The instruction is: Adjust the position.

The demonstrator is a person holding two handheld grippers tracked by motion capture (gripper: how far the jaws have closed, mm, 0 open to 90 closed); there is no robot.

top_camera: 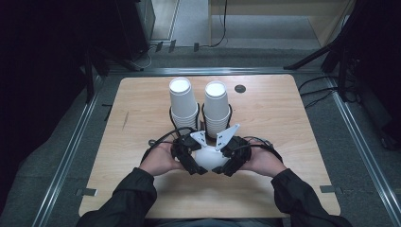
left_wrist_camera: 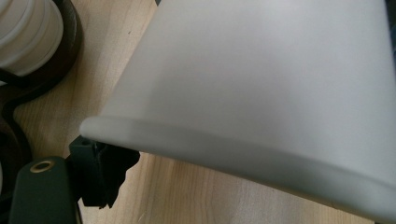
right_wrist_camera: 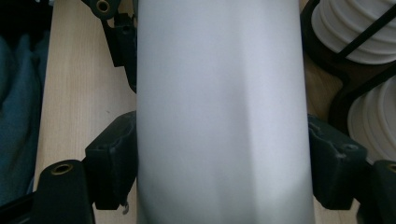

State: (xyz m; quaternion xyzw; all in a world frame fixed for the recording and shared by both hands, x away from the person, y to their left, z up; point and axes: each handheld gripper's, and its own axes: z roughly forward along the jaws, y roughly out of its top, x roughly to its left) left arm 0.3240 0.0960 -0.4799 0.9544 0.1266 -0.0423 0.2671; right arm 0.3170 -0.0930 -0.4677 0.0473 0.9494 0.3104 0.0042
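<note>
Above wooden table (top_camera: 142, 109), paper cup (top_camera: 209, 158) lies sideways.

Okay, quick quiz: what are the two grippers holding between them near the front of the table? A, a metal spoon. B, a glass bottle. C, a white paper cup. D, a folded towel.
C: the right gripper has its pads against both sides of a white paper cup, and the left gripper meets that cup from the other side, in front of the two cup stacks in their black wire holder.
</note>
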